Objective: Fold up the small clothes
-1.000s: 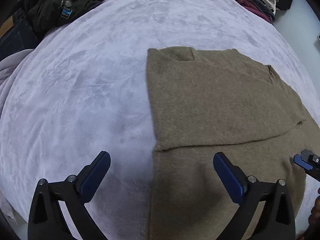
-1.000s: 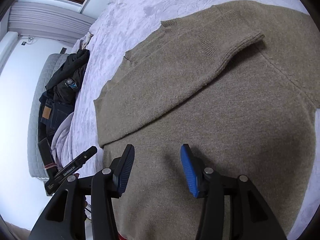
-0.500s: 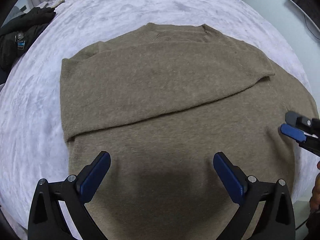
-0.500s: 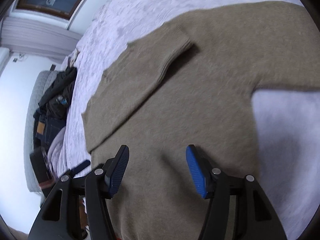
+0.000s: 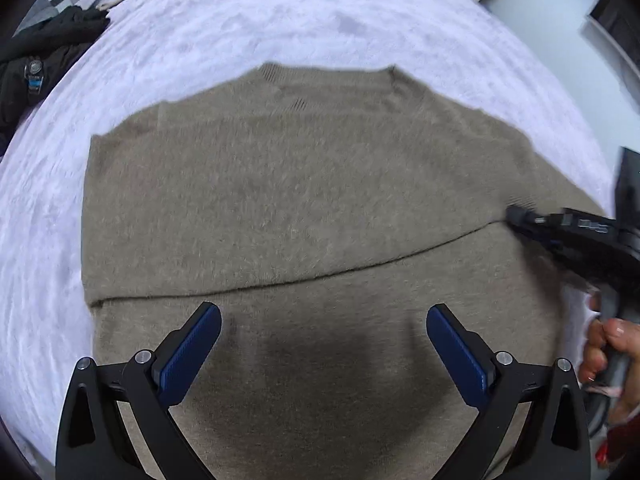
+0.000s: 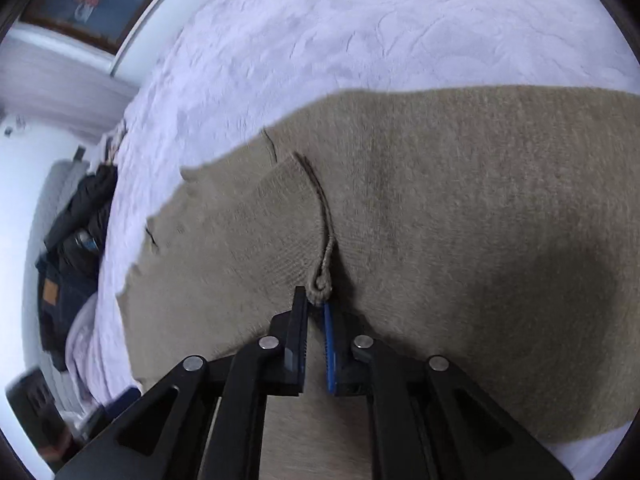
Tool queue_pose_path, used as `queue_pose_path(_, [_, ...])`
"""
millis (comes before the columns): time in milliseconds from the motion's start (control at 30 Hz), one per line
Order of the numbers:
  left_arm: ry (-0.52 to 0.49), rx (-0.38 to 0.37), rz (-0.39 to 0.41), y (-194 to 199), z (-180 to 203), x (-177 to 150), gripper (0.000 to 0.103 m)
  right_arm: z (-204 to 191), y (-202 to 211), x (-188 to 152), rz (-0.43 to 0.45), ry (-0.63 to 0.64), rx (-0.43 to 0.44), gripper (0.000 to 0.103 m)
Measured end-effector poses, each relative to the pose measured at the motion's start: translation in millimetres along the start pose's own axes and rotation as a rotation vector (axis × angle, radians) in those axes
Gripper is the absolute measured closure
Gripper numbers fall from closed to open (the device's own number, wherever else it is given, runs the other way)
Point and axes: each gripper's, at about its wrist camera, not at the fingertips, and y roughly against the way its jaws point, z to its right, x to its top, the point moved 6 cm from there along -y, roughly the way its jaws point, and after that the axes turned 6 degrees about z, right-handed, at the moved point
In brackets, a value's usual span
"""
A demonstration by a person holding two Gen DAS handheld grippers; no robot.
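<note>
Right wrist view: right gripper jaws just closed, pinching sleeve cuff of tan sweater, lying flat on lilac bedspread. Left gripper jaws wide apart, empty, hovering above sweater's lower body.

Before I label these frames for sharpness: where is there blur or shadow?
Left wrist view: bedspread edges smeared, dark shadow on the sweater between the left tool fingers. Right wrist view: blurred at left, sharper at the right tool pinching the cuff.
</note>
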Motion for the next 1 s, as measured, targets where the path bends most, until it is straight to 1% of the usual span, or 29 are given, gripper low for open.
queue_pose_path(67, [-0.007, 0.020, -0.006, -4, 0, -2, 0.000, 2, 10, -1, 0.013, 0.003, 0.002, 0.093])
queue_pose_path(133, [-0.008, 0.009, -0.010, -6, 5, -3, 0.000, 7, 21, -4, 0.022, 0.013, -0.009, 0.092])
queue_pose_path(200, [-0.024, 0.003, -0.010, -5, 11, -4, 0.000, 14, 33, -12, 0.014, -0.016, 0.026, 0.092])
queue_pose_path(300, [-0.077, 0.023, -0.002, -4, 25, -4, 0.000, 26, 48, -27, -0.011, -0.068, 0.070, 0.090])
queue_pose_path(333, [-0.097, 0.032, 0.004, -2, 32, -5, 0.000, 30, 54, -33, -0.011, -0.085, 0.077, 0.087])
queue_pose_path(400, [-0.128, 0.024, 0.009, 0, 45, -7, 0.000, 38, 64, -43, 0.001, -0.123, 0.091, 0.080])
queue_pose_path(433, [-0.140, 0.012, 0.005, -1, 53, -8, 0.000, 43, 71, -47, 0.009, -0.148, 0.105, 0.072])
queue_pose_path(467, [-0.147, 0.001, 0.002, -1, 59, -9, 0.000, 50, 75, -50, 0.018, -0.175, 0.097, 0.065])
queue_pose_path(500, [-0.154, -0.009, -0.001, -2, 67, -10, 0.000, 56, 80, -53, 0.028, -0.192, 0.084, 0.056])
queue_pose_path(600, [-0.188, -0.004, 0.018, -2, 88, -12, 0.000, 74, 98, -56, 0.067, -0.244, 0.086, 0.056])
queue_pose_path(667, [-0.215, -0.013, 0.027, -3, 103, -13, 0.000, 90, 113, -55, 0.108, -0.270, 0.059, 0.056])
queue_pose_path(767, [-0.235, -0.052, 0.004, -6, 125, -15, 0.000, 122, 142, -49, 0.189, -0.328, 0.023, 0.056])
queue_pose_path(867, [-0.253, -0.079, 0.001, -7, 146, -14, 0.000, 165, 173, -37, 0.287, -0.427, -0.014, 0.056])
queue_pose_path(933, [-0.270, -0.081, 0.014, -6, 161, -12, 0.000, 195, 193, -28, 0.358, -0.512, -0.023, 0.056])
queue_pose_path(1000, [-0.283, -0.086, 0.022, -9, 173, -9, 0.000, 220, 208, -21, 0.410, -0.575, -0.028, 0.056])
